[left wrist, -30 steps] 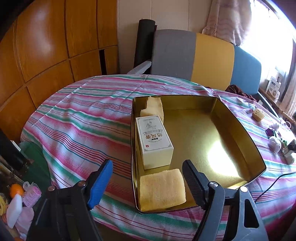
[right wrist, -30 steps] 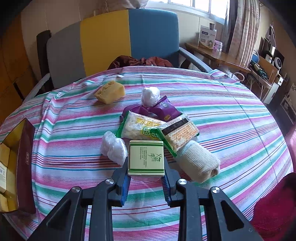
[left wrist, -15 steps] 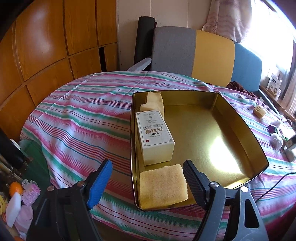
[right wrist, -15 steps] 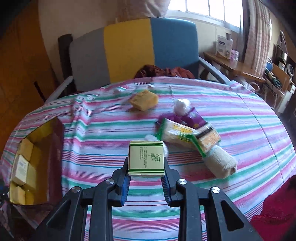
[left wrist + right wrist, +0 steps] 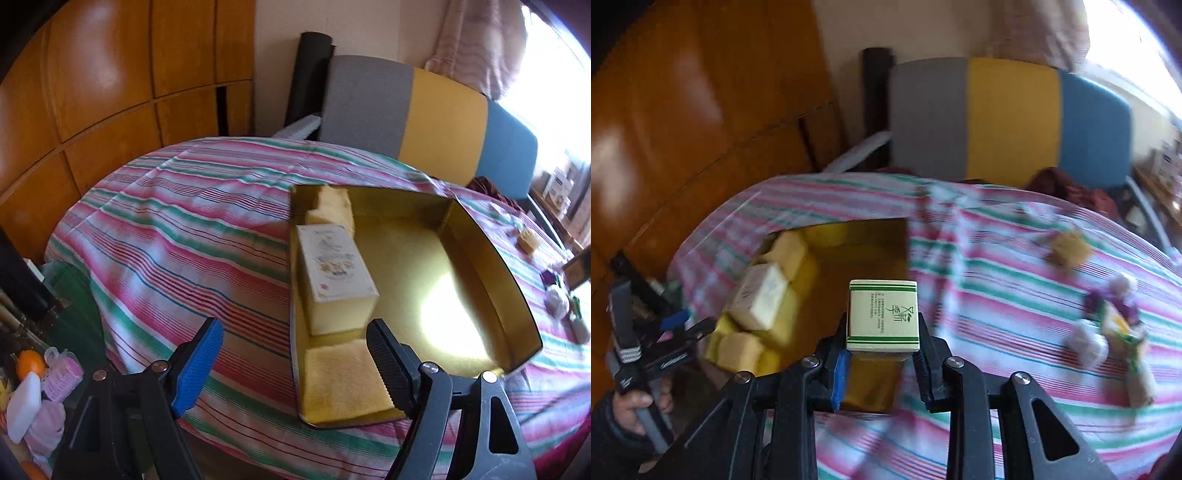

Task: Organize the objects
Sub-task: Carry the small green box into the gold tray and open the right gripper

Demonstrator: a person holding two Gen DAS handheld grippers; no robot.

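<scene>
My right gripper (image 5: 881,363) is shut on a small cream box with green stripes (image 5: 883,315), held in the air over the near end of the gold tin (image 5: 871,232). The tin (image 5: 480,236) lies on the striped tablecloth and holds a white printed box (image 5: 336,266) between two yellow sponges (image 5: 343,378), one nearer and one farther (image 5: 332,208). My left gripper (image 5: 295,363) hovers open at the tin's near left corner, nothing between its fingers. In the right wrist view it (image 5: 676,325) shows at the left, in a hand.
Loose items lie on the cloth right of the tin: a yellow block (image 5: 1069,249), white wrapped lumps (image 5: 1086,343), snack packets (image 5: 1123,321) and a rolled cream cloth (image 5: 1141,384). A grey, yellow and blue chair (image 5: 424,114) stands behind the table. Clutter (image 5: 33,384) sits below the table's left edge.
My right gripper has swung left with the striped box, from the pile of loose items to above the tin, rolling as it went. The left gripper has stayed about where it was.
</scene>
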